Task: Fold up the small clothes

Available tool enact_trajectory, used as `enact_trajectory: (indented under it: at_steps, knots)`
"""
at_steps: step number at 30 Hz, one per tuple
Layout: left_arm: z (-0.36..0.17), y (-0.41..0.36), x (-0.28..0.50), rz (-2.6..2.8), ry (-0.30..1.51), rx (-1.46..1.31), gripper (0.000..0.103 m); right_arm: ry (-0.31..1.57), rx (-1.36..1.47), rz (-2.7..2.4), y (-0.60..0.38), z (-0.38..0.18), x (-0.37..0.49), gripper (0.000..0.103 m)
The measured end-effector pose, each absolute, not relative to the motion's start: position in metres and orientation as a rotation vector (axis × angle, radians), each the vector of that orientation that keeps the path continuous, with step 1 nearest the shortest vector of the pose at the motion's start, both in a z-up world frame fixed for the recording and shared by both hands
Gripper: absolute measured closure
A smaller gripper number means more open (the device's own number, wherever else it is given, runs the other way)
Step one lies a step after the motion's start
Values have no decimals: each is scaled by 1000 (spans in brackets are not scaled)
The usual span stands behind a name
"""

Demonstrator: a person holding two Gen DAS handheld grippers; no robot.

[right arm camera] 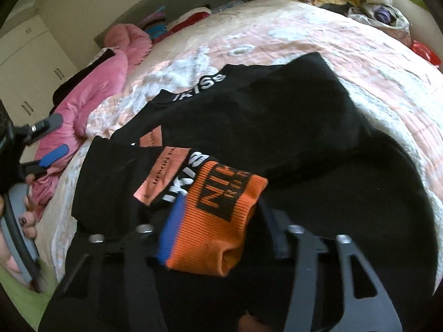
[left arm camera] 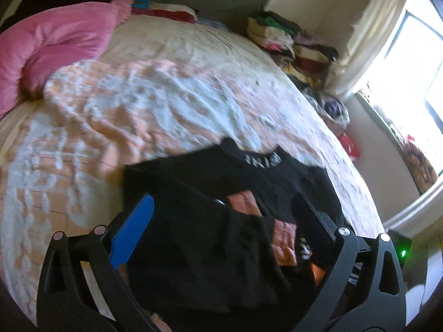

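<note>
A small black shirt [left arm camera: 193, 193] with white lettering at the collar lies on the bed, one side folded over its middle. My left gripper [left arm camera: 221, 221] hangs just above it, jaws wide open, nothing between the blue pad [left arm camera: 133, 229] and the black finger. The right wrist view shows the shirt [right arm camera: 277, 116] spread across the bedcover. My right gripper [right arm camera: 218, 221] is shut on the sleeve's orange ribbed cuff [right arm camera: 221, 215], which carries black print. A peach label [right arm camera: 160, 174] shows beside the cuff. The left gripper [right arm camera: 54, 138] appears at the far left, open, held by a hand [right arm camera: 16, 238].
The bed has a peach and white patterned cover [left arm camera: 138, 96]. A pink blanket [left arm camera: 55, 41] is bunched at its far left. Piles of clothes [left arm camera: 277, 33] line the far edge. A bright window [left arm camera: 415, 83] is at right. White cupboards [right arm camera: 33, 55] stand behind.
</note>
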State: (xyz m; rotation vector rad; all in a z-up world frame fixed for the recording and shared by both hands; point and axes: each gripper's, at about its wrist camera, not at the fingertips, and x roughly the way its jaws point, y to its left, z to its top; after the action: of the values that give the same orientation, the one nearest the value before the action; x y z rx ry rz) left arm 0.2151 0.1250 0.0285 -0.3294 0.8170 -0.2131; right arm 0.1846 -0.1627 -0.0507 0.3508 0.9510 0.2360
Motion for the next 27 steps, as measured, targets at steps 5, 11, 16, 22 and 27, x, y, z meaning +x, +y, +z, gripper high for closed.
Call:
enact_trajectory:
  at_steps: [5,11,16,22,27]
  knots:
    - [34,154,211,-134,791,-372,10,893,349,306,-159,-40,181,94]
    - [35,177,210,-94,780,-427,10,757,269,412,-149,17,189,95]
    - [35,179,210,-97,779,-428,10,633,82,453,-134,77,206,95]
    - [33,171,211,-110,793,-400,10,599,-49,393,-140,86,214,95]
    - [28,158,213,-121,816,-366,10,663,4,333,-159,60,221,95]
